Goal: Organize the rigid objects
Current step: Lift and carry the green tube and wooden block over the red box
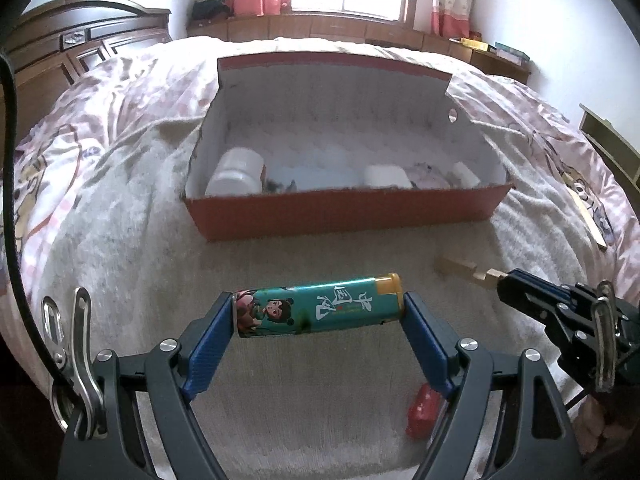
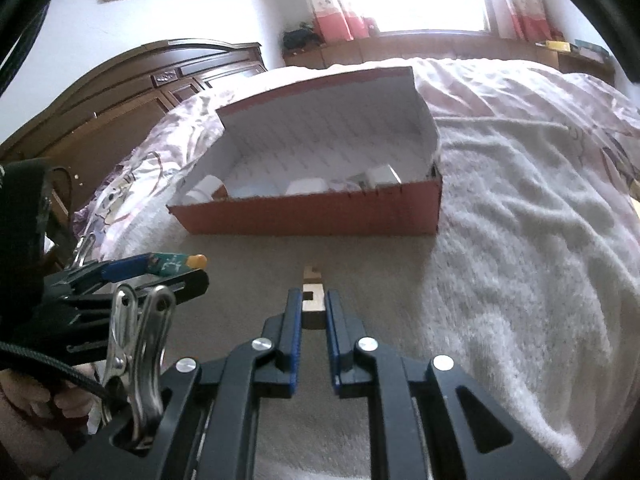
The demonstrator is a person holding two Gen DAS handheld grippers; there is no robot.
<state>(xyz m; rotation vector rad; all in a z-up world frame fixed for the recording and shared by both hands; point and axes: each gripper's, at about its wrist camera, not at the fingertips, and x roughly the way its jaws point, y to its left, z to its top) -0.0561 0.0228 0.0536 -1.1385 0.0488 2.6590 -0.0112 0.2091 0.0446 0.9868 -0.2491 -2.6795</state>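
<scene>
Green and yellow, the lighter sits pinched end to end in my left gripper, above the bed, so I should lift it over the red box front wall before letting go. My right gripper jaws are pinching the wooden block low on the bed. Open room lies between us and the box, but my two grippers are close, so I keep them apart.

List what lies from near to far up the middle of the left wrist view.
Small red object on the blanket → green lighter held end to end by the left claw → red box, front wall first → white containers inside it → window ledge.
</scene>
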